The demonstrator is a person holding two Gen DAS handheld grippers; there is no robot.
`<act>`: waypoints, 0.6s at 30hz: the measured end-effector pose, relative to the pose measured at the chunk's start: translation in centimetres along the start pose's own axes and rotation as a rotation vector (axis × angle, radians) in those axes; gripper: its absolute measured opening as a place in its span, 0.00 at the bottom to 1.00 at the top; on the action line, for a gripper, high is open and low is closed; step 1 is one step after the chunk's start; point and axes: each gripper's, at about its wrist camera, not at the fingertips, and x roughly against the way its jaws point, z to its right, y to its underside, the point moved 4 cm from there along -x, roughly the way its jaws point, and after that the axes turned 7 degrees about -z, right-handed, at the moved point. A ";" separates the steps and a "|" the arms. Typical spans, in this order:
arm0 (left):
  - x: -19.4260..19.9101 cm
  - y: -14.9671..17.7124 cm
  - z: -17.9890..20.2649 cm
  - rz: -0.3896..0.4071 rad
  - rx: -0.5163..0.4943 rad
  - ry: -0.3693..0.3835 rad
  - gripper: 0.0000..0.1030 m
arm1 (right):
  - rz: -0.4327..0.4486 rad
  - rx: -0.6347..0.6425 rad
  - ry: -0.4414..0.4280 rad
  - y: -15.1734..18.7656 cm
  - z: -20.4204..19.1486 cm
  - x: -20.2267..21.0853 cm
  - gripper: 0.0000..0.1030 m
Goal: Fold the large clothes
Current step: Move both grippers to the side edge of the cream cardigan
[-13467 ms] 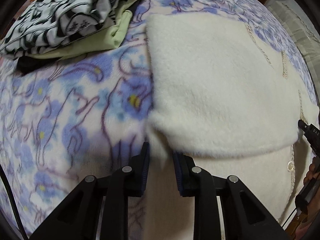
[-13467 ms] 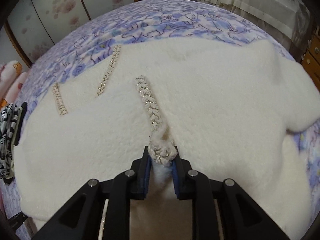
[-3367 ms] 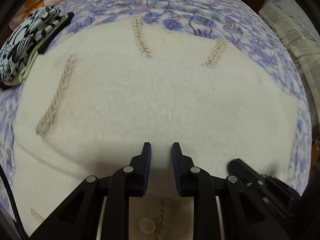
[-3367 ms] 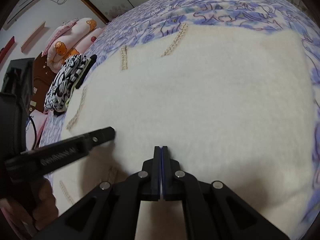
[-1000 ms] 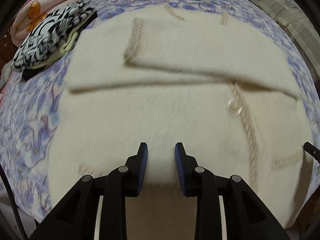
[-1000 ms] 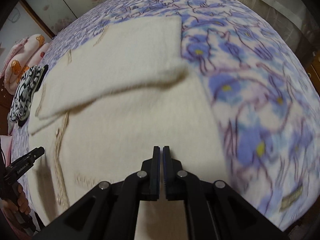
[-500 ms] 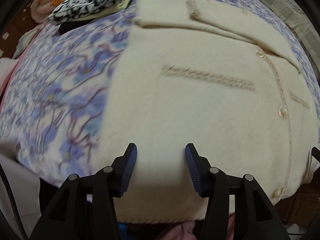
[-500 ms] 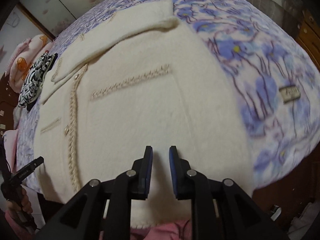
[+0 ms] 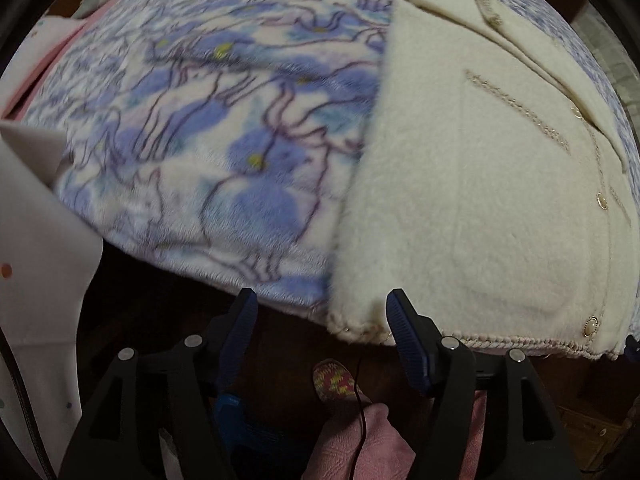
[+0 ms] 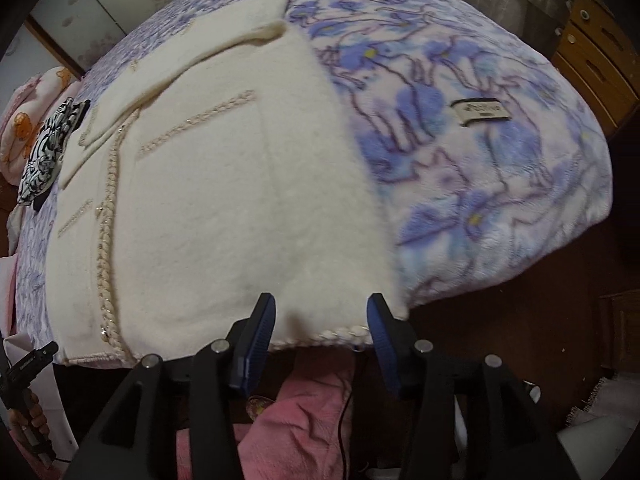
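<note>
Cream fleece jacket with braided beige trim (image 10: 240, 184) lies flat on the bed, over a blue-and-lilac flower-print plush blanket (image 9: 208, 128), its hem at the near edge. Upper part is folded over, sleeve lying across the chest. Pearl-like buttons (image 9: 601, 201) run beside the braid.

Left gripper (image 9: 322, 336) hangs at the hem's left corner, jaws opening, nothing pinched; corner sits between them. Right gripper (image 10: 322, 336) hangs at the hem's right corner, jaws opening too, hem between the blue pads (image 10: 260, 332), not pressed.

Black-and-white patterned folded cloth (image 10: 44, 152) lies well apart at the far left of the bed. Person's pink trousers (image 10: 296, 432) show below the edge.
</note>
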 end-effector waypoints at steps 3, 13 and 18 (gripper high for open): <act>-0.2 0.2 -0.4 -0.037 0.020 0.054 0.71 | -0.019 -0.015 0.025 0.2 1.2 -0.3 0.53; -0.5 -0.6 2.4 -0.124 -0.121 0.205 0.77 | -0.128 -0.037 -0.040 -0.8 3.6 -3.3 0.53; -2.2 -2.3 2.8 -0.175 -0.171 0.245 0.77 | -0.187 -0.021 -0.109 -2.1 3.9 -4.8 0.53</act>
